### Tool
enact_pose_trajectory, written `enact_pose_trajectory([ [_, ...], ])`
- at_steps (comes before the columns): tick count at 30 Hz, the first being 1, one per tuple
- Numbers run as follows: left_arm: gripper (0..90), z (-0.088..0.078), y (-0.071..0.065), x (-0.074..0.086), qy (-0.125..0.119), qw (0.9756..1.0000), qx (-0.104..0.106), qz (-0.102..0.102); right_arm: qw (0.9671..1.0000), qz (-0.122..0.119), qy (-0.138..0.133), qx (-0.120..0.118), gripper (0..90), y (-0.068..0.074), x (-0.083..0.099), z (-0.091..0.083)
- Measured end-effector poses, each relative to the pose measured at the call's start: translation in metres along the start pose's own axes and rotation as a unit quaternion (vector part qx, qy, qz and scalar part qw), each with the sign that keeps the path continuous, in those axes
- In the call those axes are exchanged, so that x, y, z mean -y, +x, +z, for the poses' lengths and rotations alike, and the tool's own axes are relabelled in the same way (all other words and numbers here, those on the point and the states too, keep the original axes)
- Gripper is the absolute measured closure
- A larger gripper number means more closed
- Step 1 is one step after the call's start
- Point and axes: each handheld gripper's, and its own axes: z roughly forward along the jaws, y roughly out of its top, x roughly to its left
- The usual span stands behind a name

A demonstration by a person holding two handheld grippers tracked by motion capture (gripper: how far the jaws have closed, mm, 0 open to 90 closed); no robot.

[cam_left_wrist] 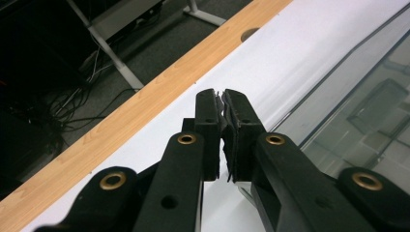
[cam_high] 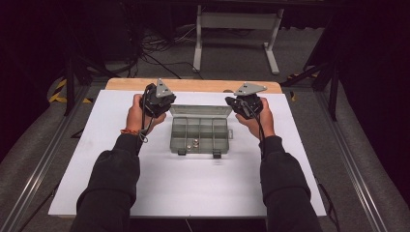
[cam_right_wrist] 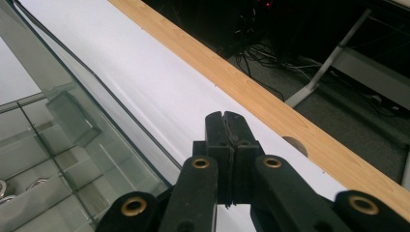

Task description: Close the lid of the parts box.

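A grey plastic compartment box [cam_high: 199, 135] with its clear hinged lid [cam_high: 200, 111] raised sat on the white board [cam_high: 193, 188] near the far edge, midway between the left and right edges. A few small round metal pieces [cam_high: 192, 143] lay in its front row of compartments. The left gripper [cam_high: 167, 102], held in the person's left hand [cam_high: 138, 116], hovered just beside the box's far left corner, its jaws pressed together on nothing. The right gripper [cam_high: 232, 103], in the right hand [cam_high: 258, 121], hung by the far right corner, jaws likewise clenched and empty. Beyond the board ran a light wooden table edge [cam_high: 193, 85].
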Motion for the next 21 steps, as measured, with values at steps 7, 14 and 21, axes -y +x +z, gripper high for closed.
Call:
enact_pose_trajectory([
  [7,87.1,-0.003,-0.003,0.002,0.001,1.0000,0.001,0.005,1.0000,-0.006,0.003,-0.006,90.0,0.004,-0.001,-0.004],
  [14,87.6,-0.007,-0.005,0.007,0.001,0.9999,0.006,0.010,0.9999,-0.007,-0.002,-0.015,90.0,0.008,0.001,-0.007],
  [21,88.3,-0.008,-0.010,0.015,0.002,0.9998,0.011,0.017,0.9995,-0.005,-0.008,-0.032,90.0,0.012,0.007,-0.011],
])
